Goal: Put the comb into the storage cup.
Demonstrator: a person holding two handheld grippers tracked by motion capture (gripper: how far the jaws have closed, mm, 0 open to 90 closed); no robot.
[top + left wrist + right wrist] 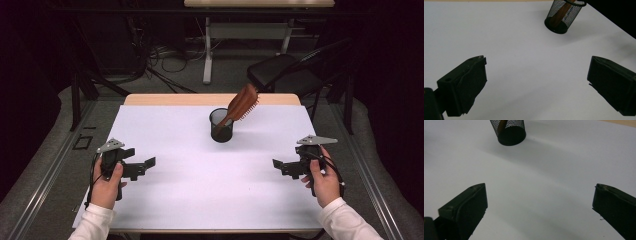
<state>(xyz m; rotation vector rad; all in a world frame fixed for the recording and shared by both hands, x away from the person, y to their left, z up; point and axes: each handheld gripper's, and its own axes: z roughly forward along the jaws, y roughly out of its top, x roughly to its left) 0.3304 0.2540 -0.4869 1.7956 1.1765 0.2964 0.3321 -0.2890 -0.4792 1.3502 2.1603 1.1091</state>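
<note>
Nearest to me, the person's two hands rest low over the white table sheet, each well short of the black wire-mesh pen cup that stands toward the far middle of the sheet. The left hand-held black gripper sits to the near left of that cup, its jaws spread wide with nothing between them but bare sheet. The right hand-held black gripper sits to the near right of the cup, jaws likewise wide apart and holding nothing.

Farther off, the cup itself stands upright. From the left gripper view the cup looks open-weave and light, so I judge it would tip or slide easily if the brush were tugged sideways.

In the cup stands the reddish-brown wooden hairbrush, handle down inside the mesh, head up and out. Its long axis leans away from the cup toward the far right, the head overhanging the rim, and the bristles face down and to the right. It looks stiff, light and smooth on its polished back, so likely a little slippery. My guess is the best hold is across the narrow neck just above the cup rim, or flat across the head's edges, lifting along the lean while the other gripper steadies the cup
</note>
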